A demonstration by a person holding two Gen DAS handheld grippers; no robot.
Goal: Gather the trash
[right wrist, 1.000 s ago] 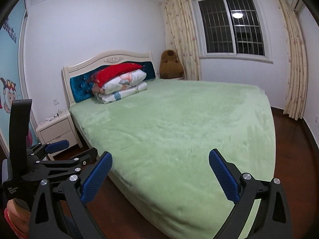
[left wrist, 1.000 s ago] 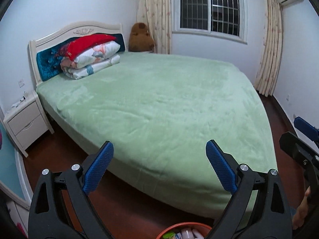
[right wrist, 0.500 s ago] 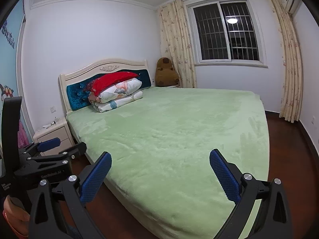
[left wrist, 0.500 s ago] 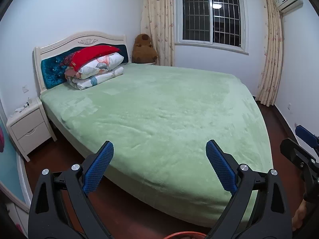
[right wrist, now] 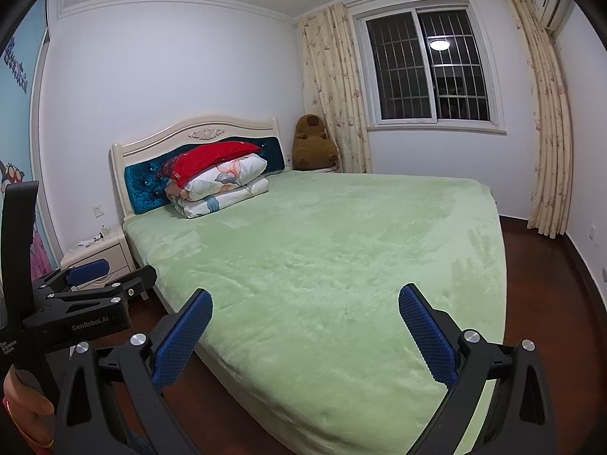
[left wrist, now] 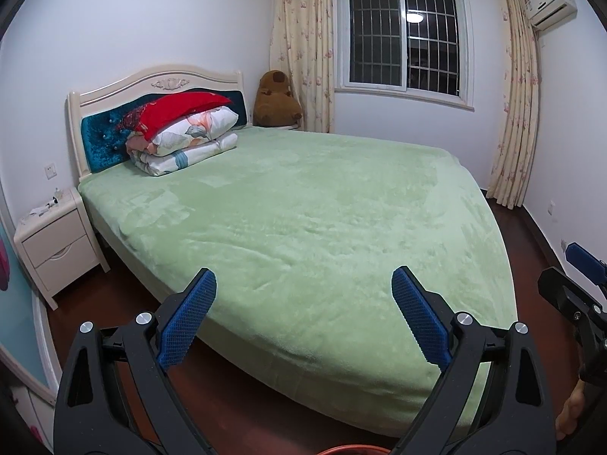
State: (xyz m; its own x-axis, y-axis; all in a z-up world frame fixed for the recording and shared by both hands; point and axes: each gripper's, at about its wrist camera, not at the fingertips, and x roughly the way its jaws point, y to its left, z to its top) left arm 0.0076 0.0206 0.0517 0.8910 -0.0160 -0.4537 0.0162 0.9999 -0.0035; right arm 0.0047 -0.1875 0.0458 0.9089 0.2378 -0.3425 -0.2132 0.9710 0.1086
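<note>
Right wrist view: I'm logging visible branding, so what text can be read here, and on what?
"GenRobot.AI": white print on the left gripper's black body.
Small white print on that gripper's upright handle: too small to read.
Blue characters on the wall poster: cut off at the edge, not readable.
Left wrist view: no readable text.

Home bedroom — wide bed (left wrist: 322, 220) under green plush cover, folded quilts (left wrist: 186, 140) against padded headboard (left wrist: 106, 140), white nightstand (left wrist: 57, 242), curtained barred window (left wrist: 402, 53), dark wood floor (left wrist: 531, 235).
</note>
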